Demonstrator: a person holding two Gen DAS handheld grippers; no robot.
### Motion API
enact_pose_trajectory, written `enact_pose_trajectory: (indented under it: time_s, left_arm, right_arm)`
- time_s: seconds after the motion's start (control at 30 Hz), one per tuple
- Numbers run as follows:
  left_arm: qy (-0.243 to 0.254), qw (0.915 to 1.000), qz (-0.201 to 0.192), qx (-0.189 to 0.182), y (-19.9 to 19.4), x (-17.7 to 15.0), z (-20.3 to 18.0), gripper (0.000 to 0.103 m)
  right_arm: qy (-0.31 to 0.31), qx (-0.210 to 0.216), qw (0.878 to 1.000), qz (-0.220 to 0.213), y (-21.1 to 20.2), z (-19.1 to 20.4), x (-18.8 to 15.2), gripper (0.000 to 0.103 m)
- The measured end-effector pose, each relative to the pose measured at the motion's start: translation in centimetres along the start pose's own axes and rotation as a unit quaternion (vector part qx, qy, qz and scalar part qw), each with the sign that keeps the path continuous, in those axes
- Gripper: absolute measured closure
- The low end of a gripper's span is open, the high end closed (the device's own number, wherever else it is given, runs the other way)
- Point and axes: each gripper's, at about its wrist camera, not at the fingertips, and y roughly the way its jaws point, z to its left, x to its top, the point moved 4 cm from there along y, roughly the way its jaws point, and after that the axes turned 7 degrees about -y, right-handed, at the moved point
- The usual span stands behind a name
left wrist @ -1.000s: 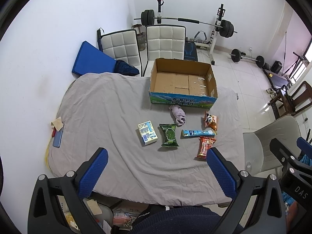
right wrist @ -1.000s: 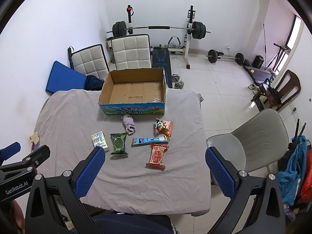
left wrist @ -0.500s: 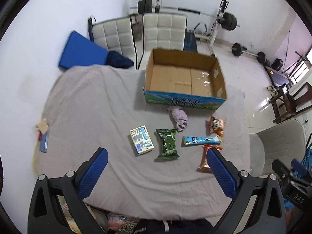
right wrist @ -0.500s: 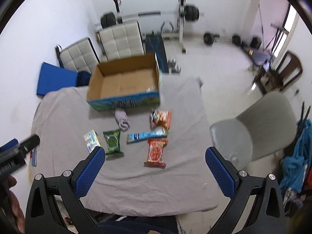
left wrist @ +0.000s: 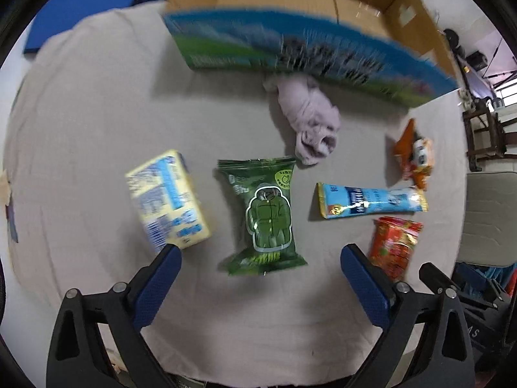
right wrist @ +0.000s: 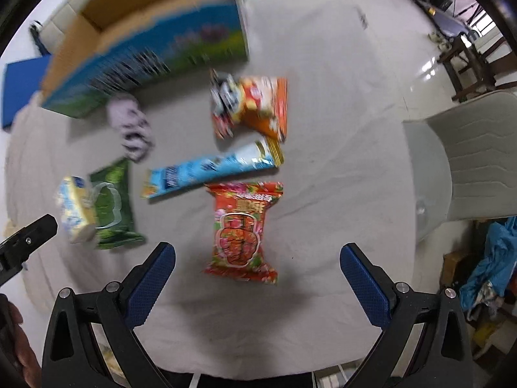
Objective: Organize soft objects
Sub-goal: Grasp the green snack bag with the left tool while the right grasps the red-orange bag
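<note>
Right tool (right wrist: pixel 257 268), spread wide and empty, hovers with the red snack packet (right wrist: pixel 243 230) lying lengthwise straight ahead between its fingers.

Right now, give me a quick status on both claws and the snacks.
Left claw open, over green packet. Right claw open, over red packet. Nothing gripped. Cardboard box empty beyond; path clear.

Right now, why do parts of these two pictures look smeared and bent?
Left wrist view: the cardboard box front is streaked with motion blur, while the green snack packet stays fairly sharp. Right wrist view: blur is heavier on the box and the orange snack bag. Both fisheye lenses curve the edges.
</note>
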Motion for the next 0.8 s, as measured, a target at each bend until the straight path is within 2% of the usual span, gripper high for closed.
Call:
enact_pose_trajectory:
  time_s: [0.3,0.33,0.37,0.43,0.47,0.57,0.6,0.67,0.8]
  left_arm:
    - [0.006,0.9986,0.044,0.027,6.5,0.9,-1.0,0.006]
    - [0.008,0.9984,0.049,0.029,7.1,0.8,-1.1,0.017]
    - [0.010,0.9979,0.056,0.030,7.6,0.6,-1.2,0.033]
    - [0.015,0.9963,0.074,0.039,9.0,0.1,-1.3,0.051]
    - [0.016,0.9955,0.084,0.041,9.7,-0.3,-1.4,0.056]
    - [0.002,0.9962,0.079,0.036,10.0,-0.7,-1.2,0.060]
    - [0.000,0.9963,0.079,0.034,10.0,-0.9,-1.1,0.061]
    - [-0.003,0.9966,0.075,0.035,10.0,-1.1,-0.6,0.066]
    - [-0.006,0.9970,0.069,0.035,8.9,-2.5,-0.4,0.069]
  right_arm:
    - [0.008,0.015,0.998,0.067,7.9,0.6,0.2,0.006]
    - [0.009,0.017,0.997,0.069,8.5,0.6,0.2,0.006]
    - [0.010,0.022,0.997,0.073,9.1,0.7,0.1,0.006]
    - [0.016,0.032,0.996,0.081,10.0,0.9,0.0,0.009]
    - [0.019,0.036,0.995,0.087,10.6,1.0,-0.2,0.016]
    - [0.021,0.045,0.994,0.093,12.2,1.2,-0.5,0.028]
    - [0.022,0.046,0.994,0.094,12.6,1.4,-0.6,0.037]
    - [0.022,0.042,0.994,0.095,14.1,2.1,-0.7,0.046]
    - [0.015,0.031,0.996,0.088,15.0,2.5,-1.5,0.054]
